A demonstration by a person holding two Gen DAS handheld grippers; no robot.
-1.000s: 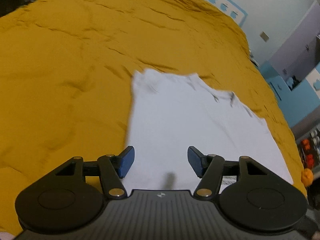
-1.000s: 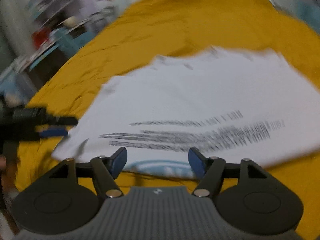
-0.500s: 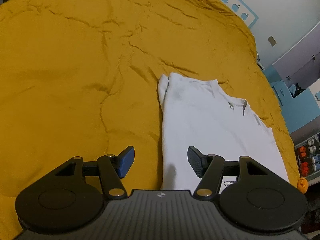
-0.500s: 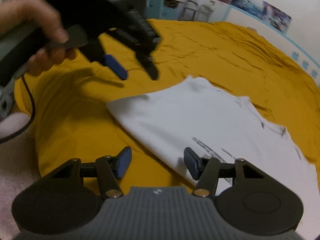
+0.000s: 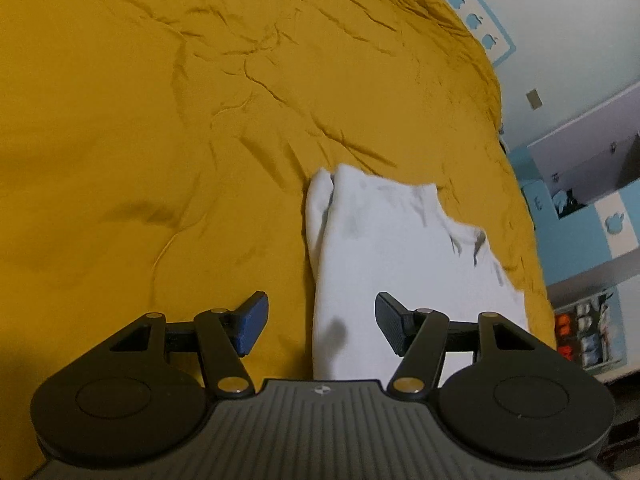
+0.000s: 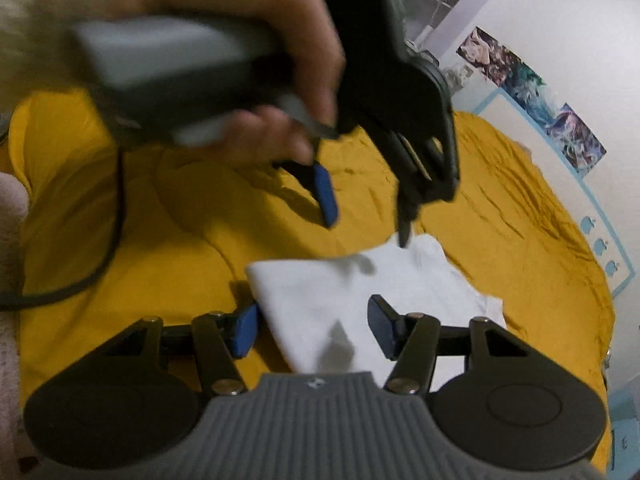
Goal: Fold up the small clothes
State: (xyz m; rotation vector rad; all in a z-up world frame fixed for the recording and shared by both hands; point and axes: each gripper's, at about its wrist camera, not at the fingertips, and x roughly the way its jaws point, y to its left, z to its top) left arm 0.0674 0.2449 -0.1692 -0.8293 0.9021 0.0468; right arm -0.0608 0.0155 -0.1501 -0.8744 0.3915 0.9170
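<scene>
**Both jaws open above the folded shirt**

Both jaws stand apart and hold nothing: left gripper [image 5: 318,326] wide, right gripper [image 6: 312,328] narrower. White T-shirt [image 5: 384,248] lies partly folded on the yellow bedspread [image 5: 160,120]. Pinching one layer could undo the fold. Left gripper hangs close ahead of the right; they may collide.

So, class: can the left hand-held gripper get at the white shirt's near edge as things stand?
Probably yes. The left hand-held gripper is open above the shirt, which lies flat on the yellow bedspread, and nothing sits between them.
</scene>
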